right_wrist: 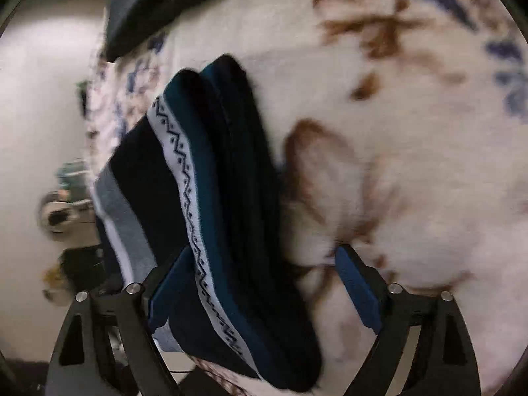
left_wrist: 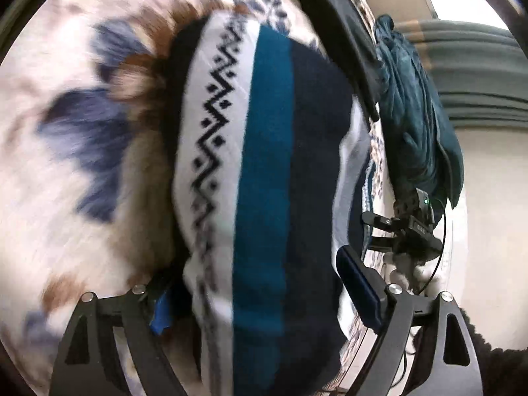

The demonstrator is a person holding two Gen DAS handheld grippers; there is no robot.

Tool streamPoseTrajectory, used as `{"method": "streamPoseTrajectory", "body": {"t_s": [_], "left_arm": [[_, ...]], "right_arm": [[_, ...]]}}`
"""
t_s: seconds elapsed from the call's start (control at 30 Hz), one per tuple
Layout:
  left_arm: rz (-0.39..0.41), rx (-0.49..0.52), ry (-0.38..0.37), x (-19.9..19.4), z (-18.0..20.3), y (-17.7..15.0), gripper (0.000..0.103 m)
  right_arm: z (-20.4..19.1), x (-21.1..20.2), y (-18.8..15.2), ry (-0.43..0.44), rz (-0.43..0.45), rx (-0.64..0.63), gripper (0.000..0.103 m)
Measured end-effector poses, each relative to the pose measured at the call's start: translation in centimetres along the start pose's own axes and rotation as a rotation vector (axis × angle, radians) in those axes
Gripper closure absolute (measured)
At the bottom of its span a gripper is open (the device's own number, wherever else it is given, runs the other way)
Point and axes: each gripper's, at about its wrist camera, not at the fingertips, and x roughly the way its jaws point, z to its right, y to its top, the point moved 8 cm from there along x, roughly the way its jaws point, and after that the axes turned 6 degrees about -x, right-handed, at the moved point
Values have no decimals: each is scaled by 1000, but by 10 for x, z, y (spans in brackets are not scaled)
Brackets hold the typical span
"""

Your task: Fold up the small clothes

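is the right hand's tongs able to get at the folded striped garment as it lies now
Probably yes. The right tongs stand open with the folded striped garment already lying between their pads on the floral cloth; nothing blocks them. The view is blurred, so whether a pad touches it is unclear.

We look down the right gripper (right_wrist: 264,288), jaws wide apart. Between them lies a folded striped garment (right_wrist: 211,198), navy, teal, white zigzag band, resting on a white floral-print blanket (right_wrist: 412,165). Far left, a dark folded cloth (right_wrist: 148,10).
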Motion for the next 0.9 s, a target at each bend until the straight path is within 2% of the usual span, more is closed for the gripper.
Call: {"method": "streamPoseTrajectory", "body": {"t_s": [0.1, 0.17, 0.2, 0.23, 0.27, 0.37, 0.47, 0.53, 0.57, 0.6, 0.63, 0.67, 0.77, 0.8, 0.83, 0.87, 0.9], "left_arm": [[-17, 23, -2, 9, 3, 11, 18], [-11, 75, -6, 9, 11, 14, 20], [-8, 96, -9, 8, 14, 15, 25], [-2, 128, 2, 7, 18, 19, 41], [-15, 143, 4, 8, 21, 21, 49], [-45, 161, -8, 3, 23, 38, 53], [-81, 248, 14, 1, 34, 65, 53], [-162, 289, 13, 5, 36, 83, 48], [-196, 291, 16, 7, 32, 85, 41], [-234, 285, 23, 12, 27, 87, 40], [-270, 275, 9, 15, 22, 87, 39], [-288, 275, -17, 15, 21, 85, 36], [-287, 273, -61, 13, 21, 80, 36], [-269, 273, -65, 13, 21, 78, 38], [-247, 281, -83, 11, 24, 76, 38], [-223, 288, -101, 9, 29, 74, 46], [-201, 293, -103, 8, 33, 74, 53]], "right_arm": [[-23, 19, 2, 128, -2, -68, 12], [-36, 34, 2, 131, -30, -110, 13], [-44, 43, 2, 123, -35, -132, 15], [-48, 47, 0, 119, -41, -139, 29], [-52, 48, 0, 128, -42, -134, 65], [-57, 38, -6, 190, -3, -75, 70], [-63, 12, -13, 297, 35, -5, 72], [-59, 6, -19, 289, 55, 19, 70], [-55, 7, -21, 273, 63, 35, 62], [-48, 10, -22, 239, 68, 49, 52], [-41, 15, -23, 207, 73, 66, 34], [-36, 21, -24, 198, 84, 87, 30], [-34, 35, -20, 226, 122, 107, 29], [-37, 37, -18, 221, 148, 104, 31], [-39, 36, -17, 223, 174, 108, 53], [-42, 36, -17, 229, 187, 113, 72], [-44, 33, -16, 206, 210, 118, 72]]}}
